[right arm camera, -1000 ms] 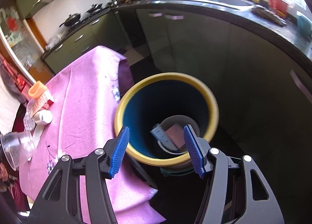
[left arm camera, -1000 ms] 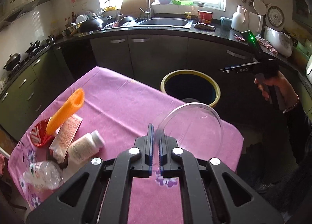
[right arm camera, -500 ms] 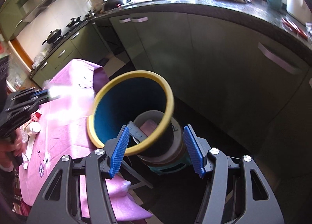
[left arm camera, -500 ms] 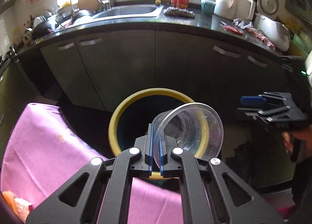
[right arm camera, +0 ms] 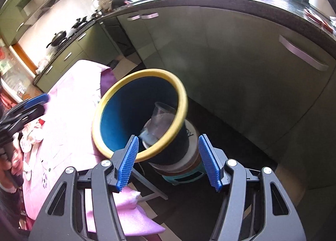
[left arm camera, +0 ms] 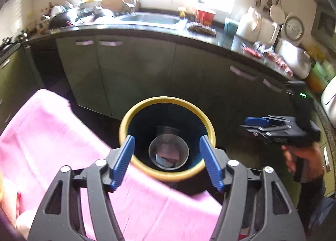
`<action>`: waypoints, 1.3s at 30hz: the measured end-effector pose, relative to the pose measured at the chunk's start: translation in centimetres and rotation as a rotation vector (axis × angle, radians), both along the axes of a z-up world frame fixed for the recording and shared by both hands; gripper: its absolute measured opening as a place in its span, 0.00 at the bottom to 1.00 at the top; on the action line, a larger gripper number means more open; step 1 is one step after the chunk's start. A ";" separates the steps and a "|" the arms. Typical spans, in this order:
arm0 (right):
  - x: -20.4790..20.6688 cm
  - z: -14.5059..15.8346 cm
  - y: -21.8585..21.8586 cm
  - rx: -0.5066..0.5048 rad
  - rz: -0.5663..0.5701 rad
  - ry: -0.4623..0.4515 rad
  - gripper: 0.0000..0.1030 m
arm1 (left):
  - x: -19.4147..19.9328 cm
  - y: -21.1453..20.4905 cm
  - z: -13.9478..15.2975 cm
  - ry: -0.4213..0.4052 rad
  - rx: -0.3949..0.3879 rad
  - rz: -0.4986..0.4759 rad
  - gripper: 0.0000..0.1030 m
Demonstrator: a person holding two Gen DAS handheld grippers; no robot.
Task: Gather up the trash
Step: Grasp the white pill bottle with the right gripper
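A clear plastic cup (left arm camera: 167, 134) lies loose inside the blue bin with the yellow rim (left arm camera: 167, 100), its mouth towards me and paper scraps showing beneath it. My left gripper (left arm camera: 167, 139) hovers above the bin; its jaws are opening, and nothing is between them. In the right wrist view the same cup (right arm camera: 160, 119) leans against the bin's inner wall below the rim (right arm camera: 142, 73). My right gripper (right arm camera: 168, 138) stands open and empty beside the bin. Each gripper also appears in the other's view: the right gripper (left arm camera: 256, 124) in a hand, and the left gripper (right arm camera: 35, 105).
The table under a pink cloth (left arm camera: 63, 146) borders the bin on the left, with more litter (right arm camera: 31, 138) on it. Dark cabinet doors (left arm camera: 136, 73) and a cluttered counter (left arm camera: 220, 37) stand behind. The bin sits on a small stool (right arm camera: 184, 176).
The left gripper carried the clear cup from the table to above the bin, then opened; the cup dropped into the bin. The right gripper stayed open, drifting slightly beside the bin.
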State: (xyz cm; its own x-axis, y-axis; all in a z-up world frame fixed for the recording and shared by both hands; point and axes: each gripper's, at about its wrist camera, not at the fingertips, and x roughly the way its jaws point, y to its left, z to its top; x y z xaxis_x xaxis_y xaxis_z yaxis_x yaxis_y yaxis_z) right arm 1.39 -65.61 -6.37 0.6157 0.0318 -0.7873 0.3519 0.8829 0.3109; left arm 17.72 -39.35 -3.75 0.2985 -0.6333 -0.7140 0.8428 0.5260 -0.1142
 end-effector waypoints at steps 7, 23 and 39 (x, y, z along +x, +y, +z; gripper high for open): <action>4.2 1.5 5.8 -0.032 0.216 -0.006 0.59 | -4.3 13.5 1.9 -0.083 -0.069 0.141 0.76; 17.6 4.1 33.8 -0.185 1.084 -0.147 0.75 | -8.6 32.6 0.8 -0.083 -0.102 0.548 0.84; 24.7 -1.8 42.7 -0.219 1.305 -0.066 0.75 | -7.5 33.3 -1.0 -0.022 -0.115 0.563 0.84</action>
